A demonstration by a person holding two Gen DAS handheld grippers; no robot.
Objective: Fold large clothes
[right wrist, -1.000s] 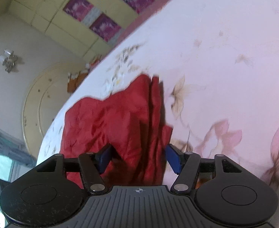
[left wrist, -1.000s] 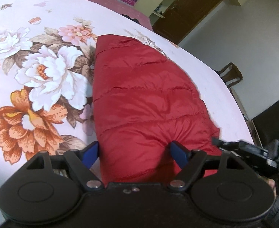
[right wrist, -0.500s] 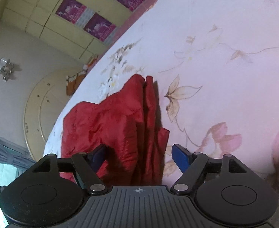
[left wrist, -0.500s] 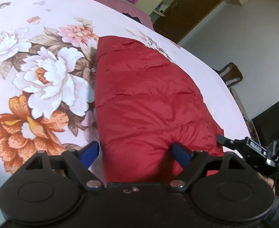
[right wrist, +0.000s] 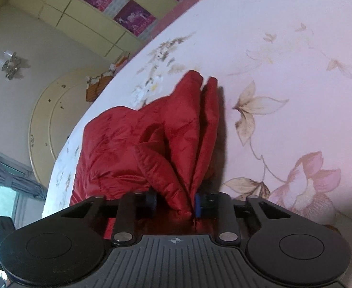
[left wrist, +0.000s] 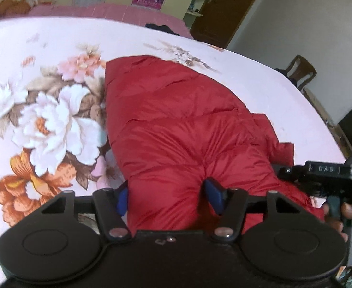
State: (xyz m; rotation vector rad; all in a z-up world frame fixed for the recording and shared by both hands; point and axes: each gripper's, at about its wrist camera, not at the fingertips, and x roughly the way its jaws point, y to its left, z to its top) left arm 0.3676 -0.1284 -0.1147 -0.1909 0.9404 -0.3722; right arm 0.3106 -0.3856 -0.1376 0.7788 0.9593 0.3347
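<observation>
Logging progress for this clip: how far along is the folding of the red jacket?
Partly done. The red jacket already lies as a narrow padded bundle on the flowered bedsheet. In hand: both claws are closing on its near end, the left claw around a thick puffy fold, the right claw pinching bunched layers. Left: carrying that end over and flattening the result.

open flowered bedspread (left wrist: 44,120) fills the left of my left-wrist frame, free passage there. the red padded jacket (left wrist: 176,124) bulks through the centre, its hem between my left gripper (left wrist: 168,196) pads as they close. my right gripper (left wrist: 319,175) crowds the lower right edge.
</observation>
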